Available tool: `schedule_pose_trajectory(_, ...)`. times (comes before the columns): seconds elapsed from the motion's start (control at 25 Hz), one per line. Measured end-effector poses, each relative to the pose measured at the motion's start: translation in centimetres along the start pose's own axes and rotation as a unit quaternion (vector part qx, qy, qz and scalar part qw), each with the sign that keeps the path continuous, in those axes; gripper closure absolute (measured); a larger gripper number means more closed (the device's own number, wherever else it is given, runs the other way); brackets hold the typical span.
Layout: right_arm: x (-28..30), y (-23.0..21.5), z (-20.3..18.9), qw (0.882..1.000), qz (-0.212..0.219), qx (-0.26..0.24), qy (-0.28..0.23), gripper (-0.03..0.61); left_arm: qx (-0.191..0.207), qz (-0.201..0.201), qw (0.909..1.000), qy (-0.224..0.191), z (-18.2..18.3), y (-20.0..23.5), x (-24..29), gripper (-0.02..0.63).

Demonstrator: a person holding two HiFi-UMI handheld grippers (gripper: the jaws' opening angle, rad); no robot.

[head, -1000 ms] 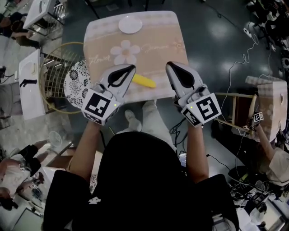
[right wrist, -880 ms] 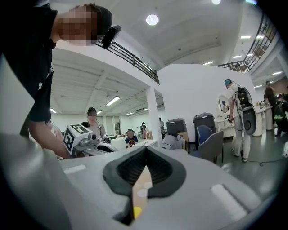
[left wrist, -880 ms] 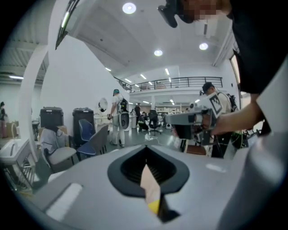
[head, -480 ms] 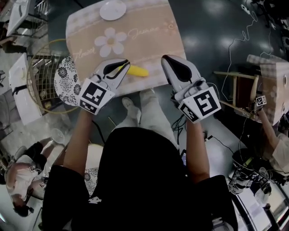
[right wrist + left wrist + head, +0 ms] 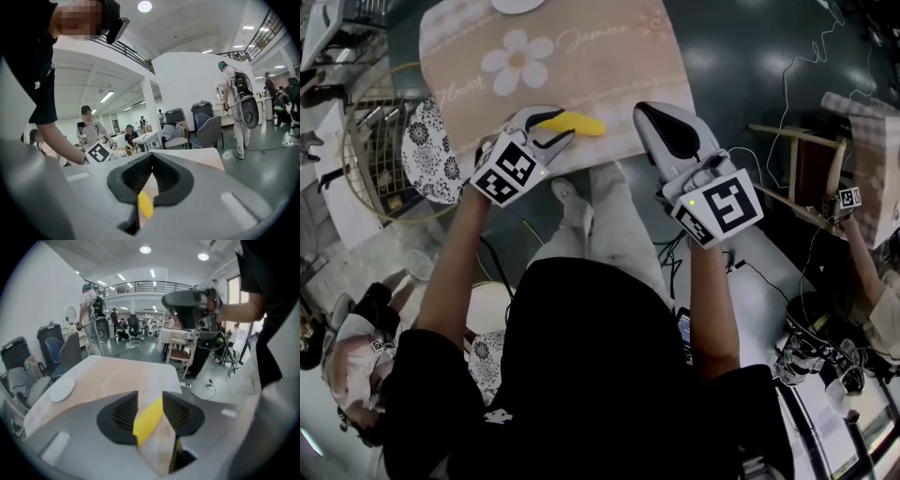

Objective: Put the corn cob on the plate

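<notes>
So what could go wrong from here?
The left gripper, its fingers just opening, straddles only one end of the corn cob: closing there may let it swivel or slip. It lies near the front edge of the table, so a nudge might roll it off. The plate sits at the far end, a long carry.

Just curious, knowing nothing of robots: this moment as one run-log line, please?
left gripper: jaws just opening, yellow corn cob between them, ungripped | right gripper: shut, empty | white round plate: no corn yet

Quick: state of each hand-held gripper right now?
Left hand-held gripper: open, jaws just been opening, corn cob between them.
Right hand-held gripper: shut, empty.
</notes>
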State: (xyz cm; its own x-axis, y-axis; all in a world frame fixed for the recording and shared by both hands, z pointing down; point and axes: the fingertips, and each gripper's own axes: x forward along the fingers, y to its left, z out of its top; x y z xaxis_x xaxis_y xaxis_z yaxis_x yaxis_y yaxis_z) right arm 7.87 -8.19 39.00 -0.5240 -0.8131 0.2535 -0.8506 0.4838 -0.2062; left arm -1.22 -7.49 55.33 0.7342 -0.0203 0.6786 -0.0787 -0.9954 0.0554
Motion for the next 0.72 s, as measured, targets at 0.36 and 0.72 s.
schedule_pose_trajectory(0.36,-0.3,0.2,-3.4,1.0,-0.003,0.022,0.019,0.577,0.027,-0.042,0.9953,0.083,-4.8,-1.3,4.2,0.374)
schedule_pose_trajectory(0.72,0.1,0.0,-5.3,0.999,0.002,0.027,0.033,0.577,0.169,-0.073,0.9643,0.19,-9.0,-1.3,7.9,0.341)
